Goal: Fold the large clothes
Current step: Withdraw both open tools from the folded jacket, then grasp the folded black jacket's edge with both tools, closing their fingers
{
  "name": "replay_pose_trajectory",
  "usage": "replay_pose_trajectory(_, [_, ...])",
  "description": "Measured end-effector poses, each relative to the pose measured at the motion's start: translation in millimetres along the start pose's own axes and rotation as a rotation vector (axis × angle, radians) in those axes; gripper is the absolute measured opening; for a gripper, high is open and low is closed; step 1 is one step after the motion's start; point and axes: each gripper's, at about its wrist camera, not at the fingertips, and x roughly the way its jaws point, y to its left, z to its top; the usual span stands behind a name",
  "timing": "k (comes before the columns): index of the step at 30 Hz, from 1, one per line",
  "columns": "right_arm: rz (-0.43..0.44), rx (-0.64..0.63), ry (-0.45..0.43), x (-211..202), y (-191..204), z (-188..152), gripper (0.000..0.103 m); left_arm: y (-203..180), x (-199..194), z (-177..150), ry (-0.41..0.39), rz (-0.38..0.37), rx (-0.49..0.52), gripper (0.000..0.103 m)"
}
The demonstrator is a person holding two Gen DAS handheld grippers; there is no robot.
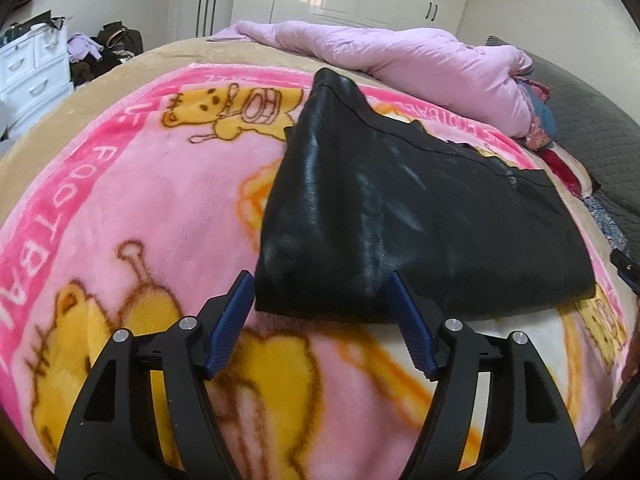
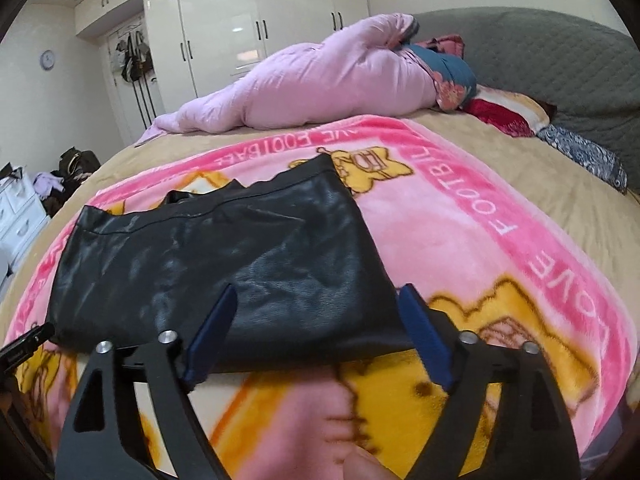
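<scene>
The left tool [image 1: 320,292] stands wide open at the lower centre of its frame, blue fingers [image 1: 230,320] straddling the near edge of a folded black leather-look garment [image 1: 400,208] and holding nothing. The right tool [image 2: 316,304] is likewise spread wide and empty at the same garment's near edge [image 2: 224,256] (one finger tip overlaps the black fabric in the picture). The garment lies on a pink cartoon-bear blanket [image 1: 160,200] covering the bed, with a lilac quilt [image 2: 320,84] bunched toward the top.

A pink cartoon-bear blanket [image 1: 168,208] covers the bed, with a lilac quilt [image 2: 320,92] bunched before white wardrobes [image 2: 256,12].
</scene>
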Motion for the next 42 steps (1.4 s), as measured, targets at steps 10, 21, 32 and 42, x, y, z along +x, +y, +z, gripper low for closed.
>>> replay_pose_trajectory(10, [0.037, -0.038, -0.025, -7.6, 11.0, -1.5, 0.096, -20.4, -8.8, -11.8, 0.016, -0.025, 0.038, 0.092])
replay_pose_trajectory(21, [0.087, -0.170, -0.069, -19.5, 42.2, -8.1, 0.097, -32.7, -17.8, -17.4, 0.021, -0.055, 0.064, 0.093])
replay_pose_trajectory(32, [0.159, -0.259, -0.072, -23.0, 73.0, -17.2, 0.097, -29.3, -31.1, -13.5, -0.015, -0.043, 0.071, 0.094])
replay_pose_trajectory(42, [0.273, -0.359, -0.031, -23.4, 118.4, -37.9, 0.097, -4.6, -29.8, -10.9, -0.015, -0.014, 0.019, 0.093])
